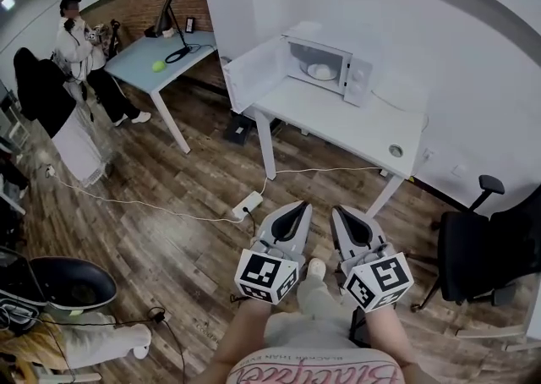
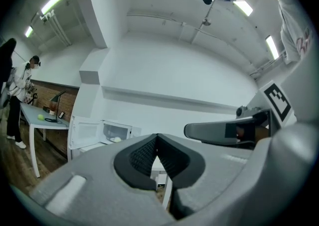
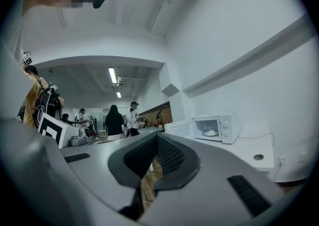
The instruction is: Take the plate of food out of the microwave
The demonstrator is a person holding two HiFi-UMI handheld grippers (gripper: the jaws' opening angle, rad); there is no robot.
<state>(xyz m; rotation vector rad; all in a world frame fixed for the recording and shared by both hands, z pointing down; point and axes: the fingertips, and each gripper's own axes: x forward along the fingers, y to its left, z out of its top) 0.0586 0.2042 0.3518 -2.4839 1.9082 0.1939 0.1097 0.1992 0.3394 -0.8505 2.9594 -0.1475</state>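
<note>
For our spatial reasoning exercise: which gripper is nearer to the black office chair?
Right. In the head view the right gripper sits to the left of the black office chair; the left gripper lies beyond it, farther from the chair.

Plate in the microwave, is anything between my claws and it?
Nothing visible: the microwave door stands open, the plate shows inside, and only wooden floor lies between it and the left claw and right claw.

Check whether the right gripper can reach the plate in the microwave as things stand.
Probably not yet. The microwave door stands open and nothing blocks the plate, but the right gripper hangs well short of the table, jaws shut.
</note>
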